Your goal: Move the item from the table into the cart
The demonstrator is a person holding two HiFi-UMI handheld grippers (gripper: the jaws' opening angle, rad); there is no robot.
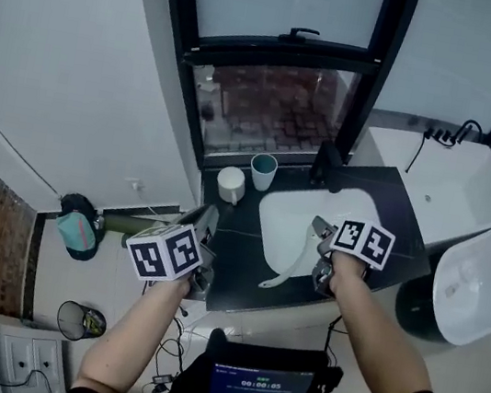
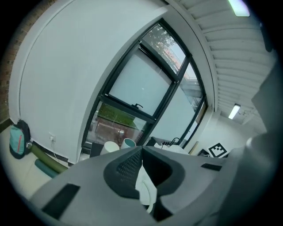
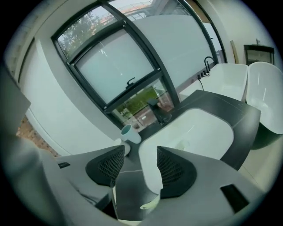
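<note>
On the black table top [image 1: 225, 262] stand a white cup [image 1: 230, 184] and a teal cup [image 1: 263, 171], next to a white basin [image 1: 299, 211]. A white curved piece [image 1: 282, 267] runs from the basin's front toward the table edge. My right gripper [image 1: 321, 232] hovers over the basin's front. Its jaws are open [image 3: 140, 150], with the curved white piece [image 3: 148, 172] in the gap and untouched. My left gripper [image 1: 208, 220] is at the table's left edge with its tips touching [image 2: 141, 150]. It points at the white cup [image 2: 110, 147] and the teal cup [image 2: 129, 142].
A black block [image 1: 326, 167] stands behind the basin, under a black-framed window [image 1: 289, 49]. Two white tubs [image 1: 453, 179] [image 1: 485, 278] sit to the right. On the floor at the left are a teal bag [image 1: 77, 230] and a waste bin [image 1: 76, 319]. A screen [image 1: 256, 384] is below me.
</note>
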